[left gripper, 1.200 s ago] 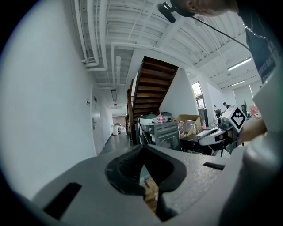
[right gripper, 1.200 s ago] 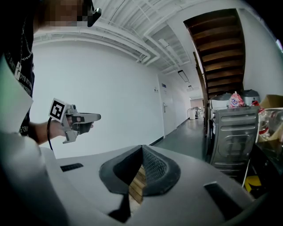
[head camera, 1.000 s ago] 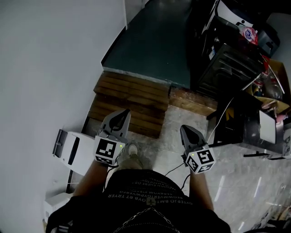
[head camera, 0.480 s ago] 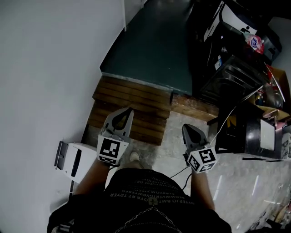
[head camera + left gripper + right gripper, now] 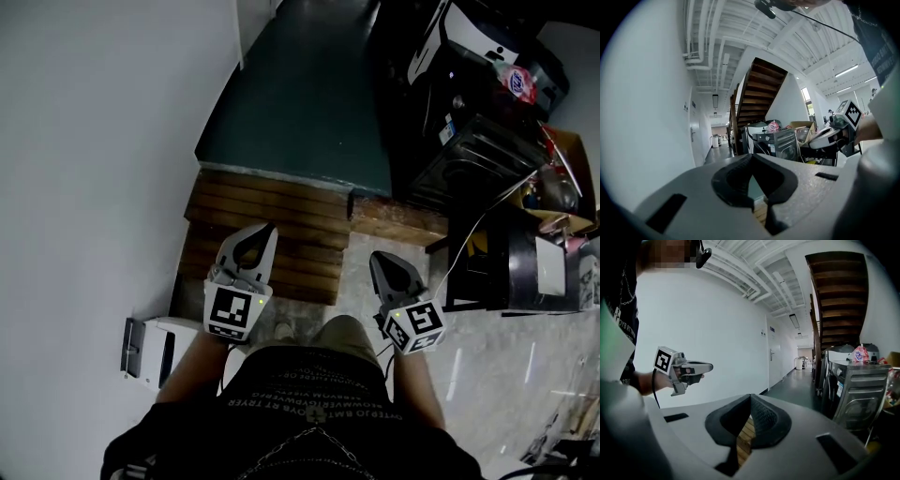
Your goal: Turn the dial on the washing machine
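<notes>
A dark front-loading washing machine (image 5: 469,155) stands at the right, beside the green floor, far ahead of both grippers. It also shows as a grey machine (image 5: 780,143) in the left gripper view and as the same machine (image 5: 860,390) in the right gripper view. A small round knob (image 5: 767,138) sits on its top panel. My left gripper (image 5: 249,242) is held over the wooden pallet, jaws shut and empty. My right gripper (image 5: 383,267) hovers at the pallet's right edge, also shut with nothing in it. Each gripper sees the other: the right gripper (image 5: 834,133) and the left gripper (image 5: 705,366).
A wooden pallet (image 5: 272,220) lies ahead, then a dark green floor (image 5: 300,94). A white wall runs along the left, with a white box (image 5: 150,349) at its foot. A black stand (image 5: 506,262) and a cardboard box of clutter (image 5: 562,178) crowd the right. A staircase (image 5: 761,91) rises behind.
The person has stepped forward: the pallet and white box have slid toward the bottom of the head view. Both grippers stay shut and level in front of the body.
</notes>
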`<state>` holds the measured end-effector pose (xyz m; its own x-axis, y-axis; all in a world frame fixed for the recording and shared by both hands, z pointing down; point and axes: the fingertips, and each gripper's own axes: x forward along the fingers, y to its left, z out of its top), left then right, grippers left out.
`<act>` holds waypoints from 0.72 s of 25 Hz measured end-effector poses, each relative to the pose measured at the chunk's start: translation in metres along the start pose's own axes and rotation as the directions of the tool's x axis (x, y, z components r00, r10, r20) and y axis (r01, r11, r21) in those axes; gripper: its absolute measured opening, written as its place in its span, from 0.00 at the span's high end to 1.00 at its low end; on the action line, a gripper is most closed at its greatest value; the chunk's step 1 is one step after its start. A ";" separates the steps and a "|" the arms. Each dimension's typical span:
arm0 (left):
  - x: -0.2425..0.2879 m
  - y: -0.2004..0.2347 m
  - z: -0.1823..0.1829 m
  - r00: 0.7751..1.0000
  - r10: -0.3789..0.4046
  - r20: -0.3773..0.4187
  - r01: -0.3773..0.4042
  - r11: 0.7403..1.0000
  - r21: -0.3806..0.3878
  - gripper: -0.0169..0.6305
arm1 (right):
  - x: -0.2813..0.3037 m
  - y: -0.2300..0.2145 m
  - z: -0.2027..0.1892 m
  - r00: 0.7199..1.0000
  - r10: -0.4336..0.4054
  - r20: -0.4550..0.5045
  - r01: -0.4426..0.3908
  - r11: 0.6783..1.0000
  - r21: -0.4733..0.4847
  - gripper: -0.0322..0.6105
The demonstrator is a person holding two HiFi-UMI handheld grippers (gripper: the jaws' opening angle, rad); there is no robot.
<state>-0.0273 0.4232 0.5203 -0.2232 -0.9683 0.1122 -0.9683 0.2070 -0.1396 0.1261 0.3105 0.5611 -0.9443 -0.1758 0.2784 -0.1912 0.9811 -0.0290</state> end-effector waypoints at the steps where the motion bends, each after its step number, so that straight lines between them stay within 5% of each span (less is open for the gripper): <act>1: 0.003 0.001 -0.002 1.000 -0.009 -0.001 0.009 1.000 -0.008 0.96 | 0.001 -0.002 -0.002 1.000 -0.008 -0.008 0.008 1.000 0.003 0.95; 18: 0.118 0.049 -0.028 0.997 -0.035 -0.071 0.035 0.999 -0.006 0.96 | 0.094 -0.096 0.003 1.000 -0.024 -0.019 0.025 0.999 0.046 0.95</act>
<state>-0.1039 0.3227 0.5546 -0.1961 -0.9627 0.1867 -0.9762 0.1737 -0.1297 0.0547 0.1990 0.5869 -0.9341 -0.1974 0.2976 -0.2265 0.9717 -0.0665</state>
